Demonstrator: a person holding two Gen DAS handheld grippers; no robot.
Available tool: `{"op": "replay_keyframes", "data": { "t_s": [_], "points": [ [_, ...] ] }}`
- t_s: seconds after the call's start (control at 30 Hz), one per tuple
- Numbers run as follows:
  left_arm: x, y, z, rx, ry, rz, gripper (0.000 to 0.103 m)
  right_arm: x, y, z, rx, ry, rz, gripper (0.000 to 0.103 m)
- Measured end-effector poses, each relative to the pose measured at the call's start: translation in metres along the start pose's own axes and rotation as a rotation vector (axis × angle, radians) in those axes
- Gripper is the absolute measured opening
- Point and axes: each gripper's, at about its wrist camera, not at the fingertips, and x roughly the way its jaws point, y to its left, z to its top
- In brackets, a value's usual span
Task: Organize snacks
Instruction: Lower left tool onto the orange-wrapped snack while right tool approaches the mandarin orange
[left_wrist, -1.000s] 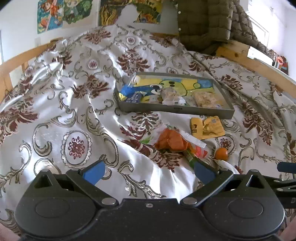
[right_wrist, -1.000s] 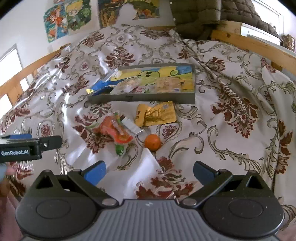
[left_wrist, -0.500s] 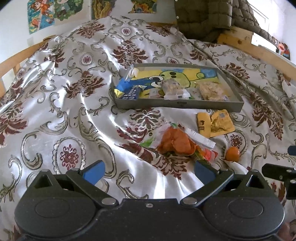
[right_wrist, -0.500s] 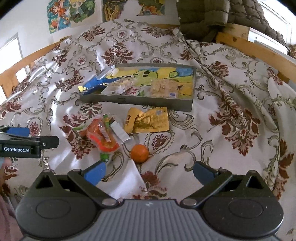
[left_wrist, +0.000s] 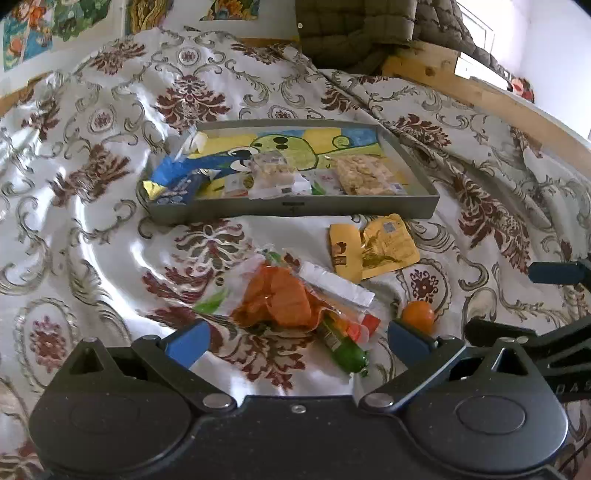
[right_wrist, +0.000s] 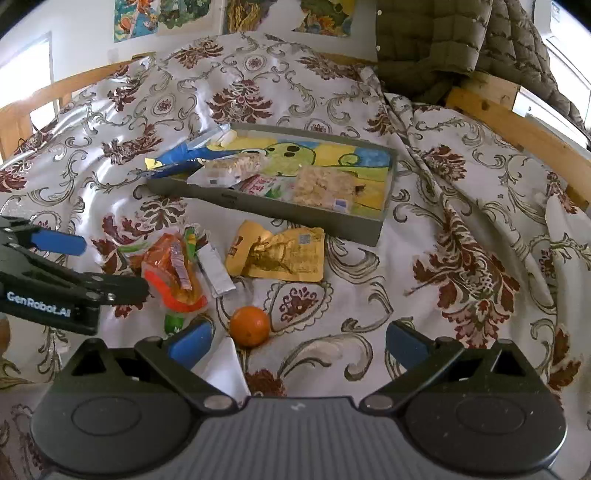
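Observation:
A grey tray (left_wrist: 295, 210) (right_wrist: 362, 227) with a cartoon liner lies on the bed, holding a blue packet (left_wrist: 177, 173), clear bags of crackers (left_wrist: 364, 175) (right_wrist: 321, 188) and other wrappers. In front of it lie a yellow pouch (left_wrist: 384, 247) (right_wrist: 284, 254), an orange snack bag (left_wrist: 280, 299) (right_wrist: 171, 275), a white bar (left_wrist: 336, 284), a green-ended packet (left_wrist: 345, 352) and a small orange fruit (left_wrist: 417, 315) (right_wrist: 249, 325). My left gripper (left_wrist: 295, 339) is open, just short of the orange bag. My right gripper (right_wrist: 295, 341) is open, the fruit near its left finger.
The patterned bedspread (right_wrist: 461, 258) is wrinkled and uneven. A wooden bed frame (left_wrist: 480, 85) runs along the right and back. A quilted olive jacket (right_wrist: 443, 40) hangs at the headboard. Posters (right_wrist: 166, 14) cover the wall. Each gripper shows at the edge of the other's view.
Both grippers have moved forward and lower toward the loose snacks; the tray and packets appear larger. Both stay open with nothing held.

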Motion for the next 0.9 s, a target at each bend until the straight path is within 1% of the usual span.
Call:
{"op": "replay_keyframes", "data": {
  "t_s": [0.13, 0.23, 0.33, 0.47, 0.67, 0.77, 0.9],
  "points": [
    [0.008, 0.007, -0.002, -0.047, 0.002, -0.032, 0.102, 0.008, 0.005, -0.002, -0.037, 0.013, -0.006, 0.103],
    [0.013, 0.016, -0.001, -0.119, -0.003, -0.062, 0.102, 0.014, 0.011, -0.003, -0.062, 0.023, 0.004, 0.103],
    [0.023, 0.025, 0.000, -0.204, 0.012, -0.077, 0.102, 0.019, 0.017, -0.004, -0.095, 0.020, 0.017, 0.103],
    [0.035, 0.032, 0.001, -0.262, 0.035, -0.090, 0.102, 0.025, 0.022, -0.002, -0.114, 0.015, 0.036, 0.103],
    [0.047, 0.036, 0.005, -0.281, 0.036, -0.122, 0.102, 0.034, 0.025, -0.002, -0.119, 0.032, 0.065, 0.099],
    [0.052, 0.036, 0.007, -0.276, 0.037, -0.112, 0.099, 0.039, 0.027, -0.001, -0.109, 0.042, 0.076, 0.097],
    [0.057, 0.040, 0.008, -0.288, 0.041, -0.102, 0.093, 0.045, 0.027, 0.001, -0.096, 0.053, 0.077, 0.089]
  ]
}}
